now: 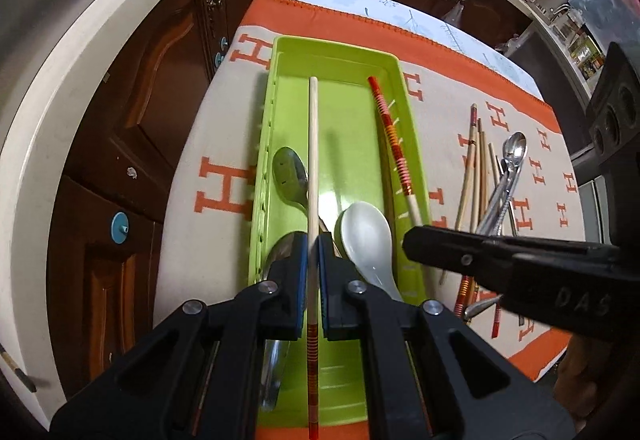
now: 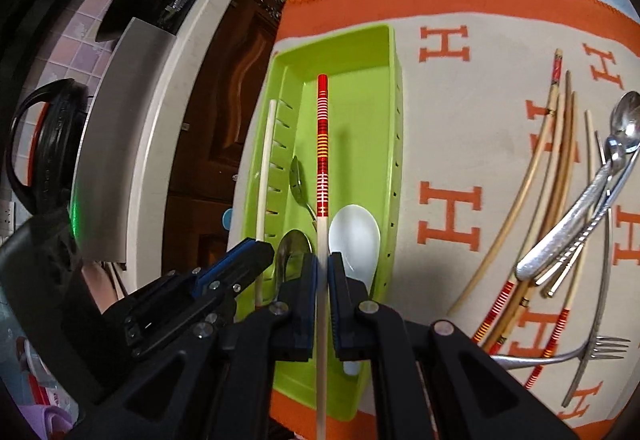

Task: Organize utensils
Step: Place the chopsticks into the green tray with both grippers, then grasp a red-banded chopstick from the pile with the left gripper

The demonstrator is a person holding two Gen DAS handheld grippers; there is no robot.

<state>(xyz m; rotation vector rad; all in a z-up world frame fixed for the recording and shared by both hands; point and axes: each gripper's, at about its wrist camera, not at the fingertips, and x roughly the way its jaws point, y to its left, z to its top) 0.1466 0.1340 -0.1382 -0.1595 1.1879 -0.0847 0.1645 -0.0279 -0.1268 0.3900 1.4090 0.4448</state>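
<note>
A lime-green tray (image 1: 340, 52) lies lengthwise on an orange-and-cream cloth. In it are a white ceramic spoon (image 1: 366, 236) and two metal spoons (image 1: 290, 172). My left gripper (image 1: 313, 244) is shut on a chopstick (image 1: 313, 144), its plain wooden end pointing forward above the tray's left side. My right gripper (image 2: 322, 268) is shut on a red-striped chopstick (image 2: 322, 144), striped end forward, held over the tray (image 2: 394, 88) beside the white spoon (image 2: 354, 236). Each gripper shows in the other's view: the right gripper (image 1: 416, 242), the left gripper (image 2: 256, 252).
Right of the tray, a loose pile (image 2: 560, 180) of chopsticks, metal spoons and a fork (image 2: 608, 348) lies on the cloth (image 2: 448, 144). Dark wooden cabinets (image 1: 152, 80) and a pale countertop edge (image 1: 60, 72) run along the left. The table ends just beyond the tray.
</note>
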